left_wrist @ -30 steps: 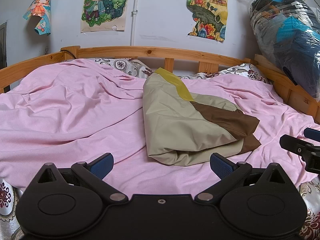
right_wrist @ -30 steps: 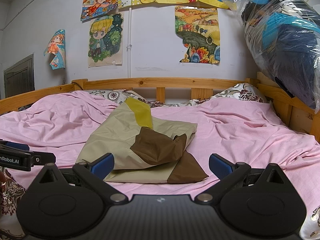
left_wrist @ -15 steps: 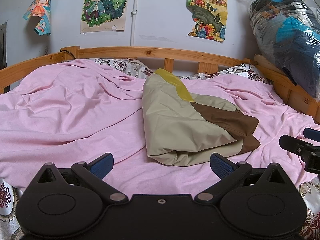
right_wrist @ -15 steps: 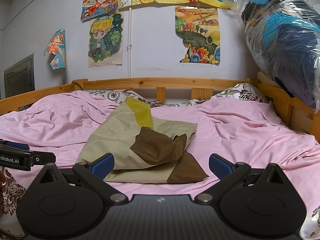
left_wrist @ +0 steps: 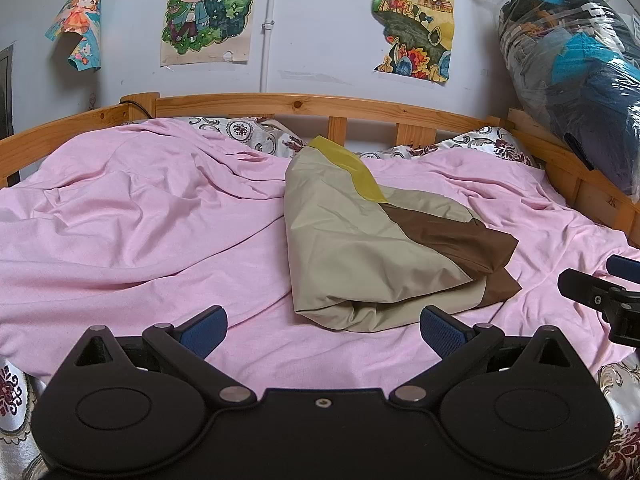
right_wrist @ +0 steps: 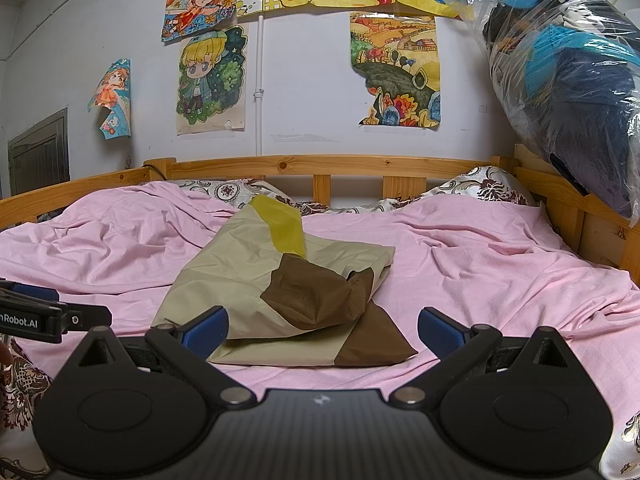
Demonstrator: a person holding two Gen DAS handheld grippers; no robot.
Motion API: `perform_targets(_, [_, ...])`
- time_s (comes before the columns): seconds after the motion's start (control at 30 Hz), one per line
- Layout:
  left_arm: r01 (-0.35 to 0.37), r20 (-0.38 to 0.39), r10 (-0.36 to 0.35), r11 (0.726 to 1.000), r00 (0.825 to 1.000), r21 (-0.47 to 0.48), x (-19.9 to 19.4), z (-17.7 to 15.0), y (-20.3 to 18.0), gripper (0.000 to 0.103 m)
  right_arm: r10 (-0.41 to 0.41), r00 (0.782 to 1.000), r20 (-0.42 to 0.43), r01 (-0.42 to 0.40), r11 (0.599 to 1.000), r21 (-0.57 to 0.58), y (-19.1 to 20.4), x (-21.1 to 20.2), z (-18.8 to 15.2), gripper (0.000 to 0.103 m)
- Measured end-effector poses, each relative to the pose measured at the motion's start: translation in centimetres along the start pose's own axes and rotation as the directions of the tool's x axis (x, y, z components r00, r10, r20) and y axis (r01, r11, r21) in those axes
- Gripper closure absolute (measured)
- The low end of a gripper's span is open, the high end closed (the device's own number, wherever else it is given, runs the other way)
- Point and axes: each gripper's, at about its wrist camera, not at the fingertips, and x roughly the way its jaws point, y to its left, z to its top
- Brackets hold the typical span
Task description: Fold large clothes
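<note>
A folded garment in beige, brown and yellow [left_wrist: 360, 240] lies on the pink bed sheet [left_wrist: 140, 220], near the middle of the bed; it also shows in the right wrist view [right_wrist: 248, 280]. My left gripper [left_wrist: 322, 328] is open and empty, hovering just in front of the garment's near edge. My right gripper [right_wrist: 322, 330] is open and empty, close to the garment's near brown corner. The right gripper shows at the right edge of the left wrist view [left_wrist: 600, 296], and the left gripper at the left edge of the right wrist view [right_wrist: 48, 316].
A wooden bed rail [left_wrist: 320, 106] runs around the back and sides. Patterned pillows [right_wrist: 476, 190] lie at the head. A clear plastic bag of dark clothes [right_wrist: 568, 80] hangs at the right. Posters [right_wrist: 212, 80] cover the wall.
</note>
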Motion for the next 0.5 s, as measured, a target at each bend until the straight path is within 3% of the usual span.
perform_targets(0.5, [-0.007, 0.000, 0.007, 1.000, 1.000, 0.017, -0.13, 0.23, -0.49, 0.001, 0.000, 1.000, 0.000, 0.000, 1.000, 0.000, 0.01, 0.01, 0.04, 0.000])
